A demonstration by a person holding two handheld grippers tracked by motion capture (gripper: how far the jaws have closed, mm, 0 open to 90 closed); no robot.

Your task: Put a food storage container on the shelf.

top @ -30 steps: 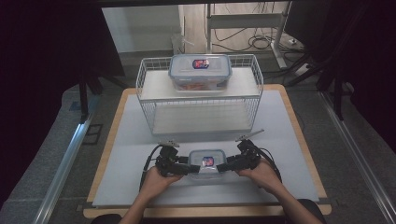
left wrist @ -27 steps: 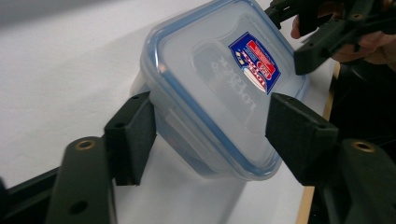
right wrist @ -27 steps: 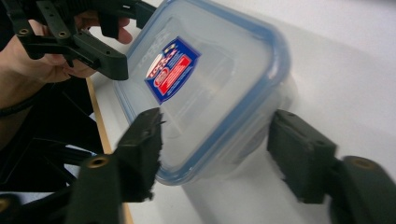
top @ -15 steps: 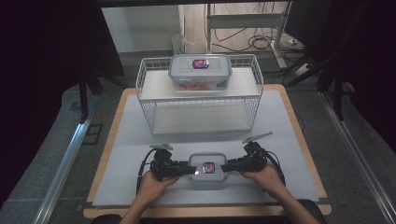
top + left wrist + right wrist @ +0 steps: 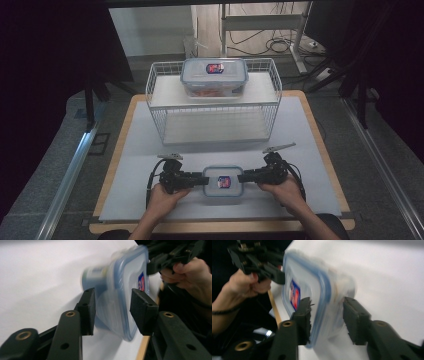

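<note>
Small lidded container [image 5: 223,181] near the front edge of the white mat [image 5: 310,130], flanked by the left gripper [image 5: 198,179] and right gripper [image 5: 246,177], jaws of each spread around an end, contact hard to tell. Farther back, a wire rack [image 5: 214,106] bearing a second container [image 5: 214,75]. Beyond the wooden table [image 5: 128,112], grey floor, cables, dark curtains.

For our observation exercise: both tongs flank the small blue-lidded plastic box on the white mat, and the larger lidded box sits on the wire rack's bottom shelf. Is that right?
Not quite: the high view shows the larger blue-lidded clear plastic box on the white wire rack's top shelf. The rest stands.
</note>
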